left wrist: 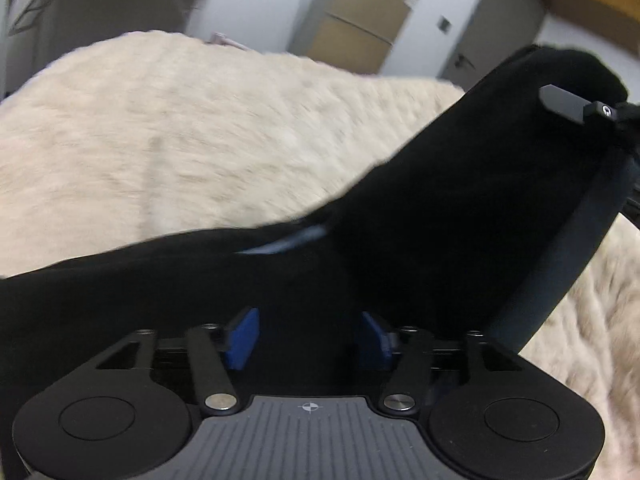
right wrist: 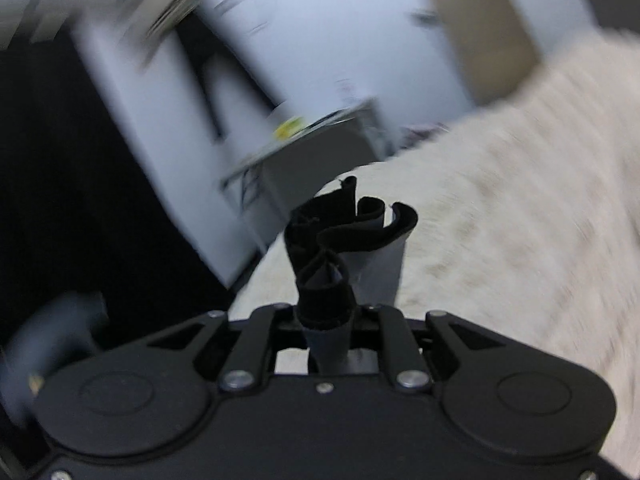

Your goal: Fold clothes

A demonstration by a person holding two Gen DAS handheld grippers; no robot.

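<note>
A black garment [left wrist: 440,208] stretches from the lower left up to the upper right in the left wrist view, above a cream fleecy blanket [left wrist: 180,128]. My left gripper [left wrist: 308,332] stands open; its blue pads [left wrist: 242,338] are apart and the cloth lies over and between them, hiding the tips. At the top right, a finger of my right gripper [left wrist: 568,108] holds the raised end of the garment. In the right wrist view my right gripper [right wrist: 328,316] is shut on a bunched fold of the black garment [right wrist: 332,248] with a grey inner side.
The cream blanket [right wrist: 520,240] covers the whole surface below. Behind it stand a grey table [left wrist: 100,12], a brown cabinet [left wrist: 360,20] and a grey door [left wrist: 492,28] against a pale wall. The right wrist view is heavily blurred.
</note>
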